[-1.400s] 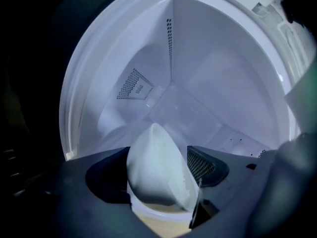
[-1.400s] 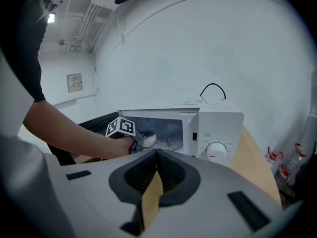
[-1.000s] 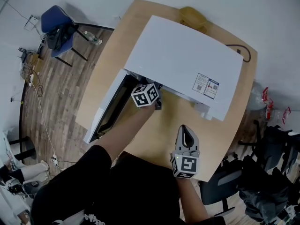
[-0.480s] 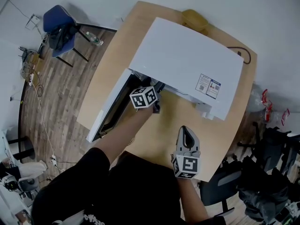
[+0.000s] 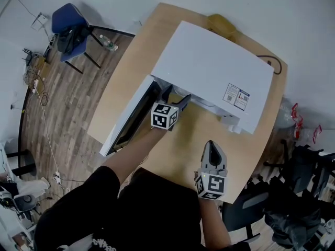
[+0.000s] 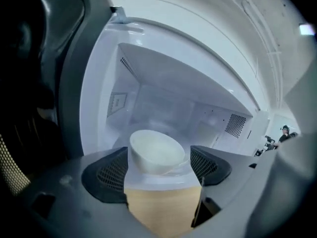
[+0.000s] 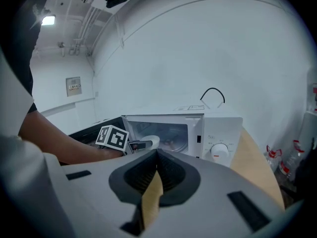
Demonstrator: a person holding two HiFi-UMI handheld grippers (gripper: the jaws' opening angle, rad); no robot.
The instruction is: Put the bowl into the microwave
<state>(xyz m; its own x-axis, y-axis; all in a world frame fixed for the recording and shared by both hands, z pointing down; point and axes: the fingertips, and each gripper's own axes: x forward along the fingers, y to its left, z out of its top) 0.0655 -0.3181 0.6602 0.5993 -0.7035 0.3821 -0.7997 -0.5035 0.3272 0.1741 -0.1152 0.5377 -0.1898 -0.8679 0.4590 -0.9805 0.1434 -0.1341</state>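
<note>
White bowl (image 6: pixel 156 150) sits on the open microwave (image 5: pixel 209 72) floor.
My left gripper (image 5: pixel 175 99) has its jaws spread just before it; my right gripper (image 5: pixel 212 149) hangs over the table (image 5: pixel 193 135), jaws pressed together.

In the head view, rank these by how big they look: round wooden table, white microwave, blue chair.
1. round wooden table
2. white microwave
3. blue chair, smallest, though it stands farther away on the floor
</note>
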